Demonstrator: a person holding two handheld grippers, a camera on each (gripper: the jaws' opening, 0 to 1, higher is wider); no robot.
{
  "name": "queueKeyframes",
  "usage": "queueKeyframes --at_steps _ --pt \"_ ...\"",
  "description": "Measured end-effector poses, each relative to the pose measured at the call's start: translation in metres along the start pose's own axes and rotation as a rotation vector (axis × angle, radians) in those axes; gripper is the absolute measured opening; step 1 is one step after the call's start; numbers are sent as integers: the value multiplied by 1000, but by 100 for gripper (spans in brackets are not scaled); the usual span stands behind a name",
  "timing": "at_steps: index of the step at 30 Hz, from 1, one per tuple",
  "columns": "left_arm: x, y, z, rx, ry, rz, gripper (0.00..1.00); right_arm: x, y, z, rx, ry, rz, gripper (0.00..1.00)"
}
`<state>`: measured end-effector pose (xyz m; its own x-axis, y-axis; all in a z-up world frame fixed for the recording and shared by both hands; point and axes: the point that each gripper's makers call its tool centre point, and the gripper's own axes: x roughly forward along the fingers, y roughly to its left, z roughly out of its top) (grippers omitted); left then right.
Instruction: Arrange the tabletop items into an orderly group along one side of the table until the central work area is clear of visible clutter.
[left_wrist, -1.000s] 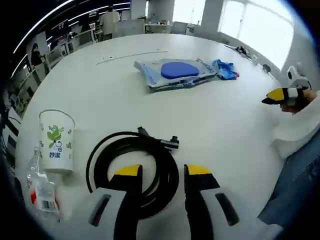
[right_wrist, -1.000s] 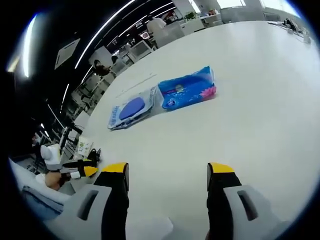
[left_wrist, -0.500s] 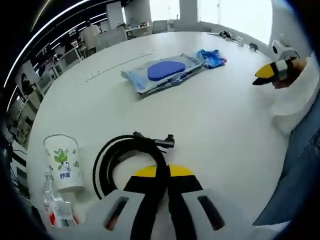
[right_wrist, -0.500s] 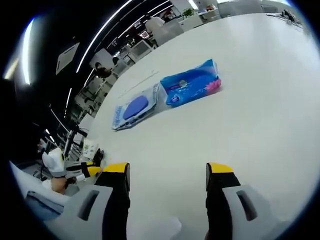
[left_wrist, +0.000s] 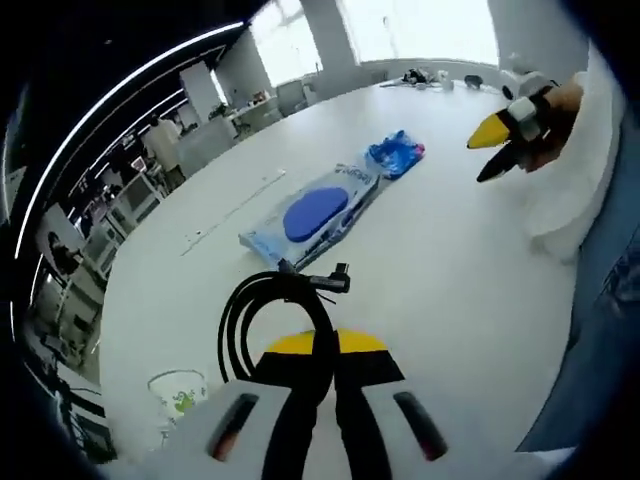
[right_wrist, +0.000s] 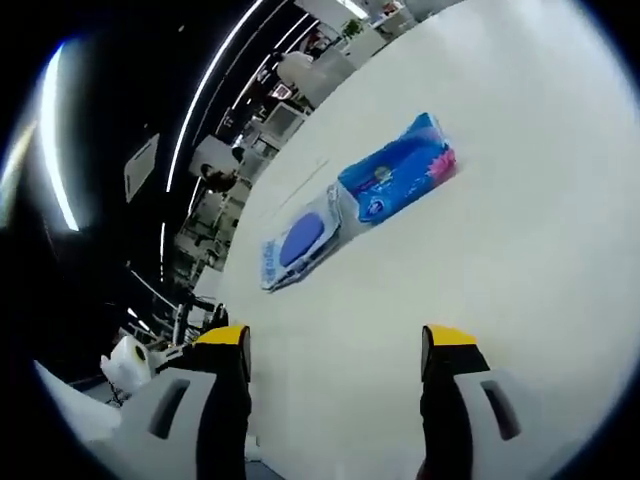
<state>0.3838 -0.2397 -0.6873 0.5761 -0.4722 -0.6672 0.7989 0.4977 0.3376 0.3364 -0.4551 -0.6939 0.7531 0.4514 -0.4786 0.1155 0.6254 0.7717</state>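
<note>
One paper cup (left_wrist: 178, 392) with a green leaf print stands near the table's (left_wrist: 440, 290) edge at the lower left of the left gripper view. One black cable (left_wrist: 270, 320), wound in a coil, lies just right of the cup, with its two plug ends pointing toward the middle of the table. The left tool (left_wrist: 318, 345) has its jaws pinched together on the near side of that coil.

Beyond the coil lies one clear packet with a blue oval pad (left_wrist: 312, 212), its long axis running away toward the far edge. One blue wipes pack (left_wrist: 396, 157) lies end to end with it, touching or nearly so. The two form a single line across the middle, with bare white table on both sides and toward the near edge.

The right tool (left_wrist: 490, 142) shows at the far right of the left gripper view, held in a hand above the table. In the right gripper view its jaws (right_wrist: 335, 345) stand wide apart, gripping nothing, over bare table.
</note>
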Motion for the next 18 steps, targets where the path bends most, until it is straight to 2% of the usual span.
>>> queueKeyframes --at_steps 6,8,10,12,14,16,18 --pt "1 -23 34 231 -38 -37 1 15 34 -2 36 36 92 72" --pt "5 -32 43 256 -53 -56 1 22 43 -5 52 42 104 72" --pt "6 -39 48 277 -60 -68 1 27 56 -14 52 74 135 72" --pt "6 -44 53 361 -60 -73 1 32 67 -22 25 115 162 73" --pt "5 -48 57 387 -70 -79 1 36 74 -29 -5 155 177 73" --pt "4 -54 60 407 -82 -90 1 42 77 -33 -5 170 178 72" --pt "3 -59 62 471 -83 -92 1 48 86 -42 20 213 203 70"
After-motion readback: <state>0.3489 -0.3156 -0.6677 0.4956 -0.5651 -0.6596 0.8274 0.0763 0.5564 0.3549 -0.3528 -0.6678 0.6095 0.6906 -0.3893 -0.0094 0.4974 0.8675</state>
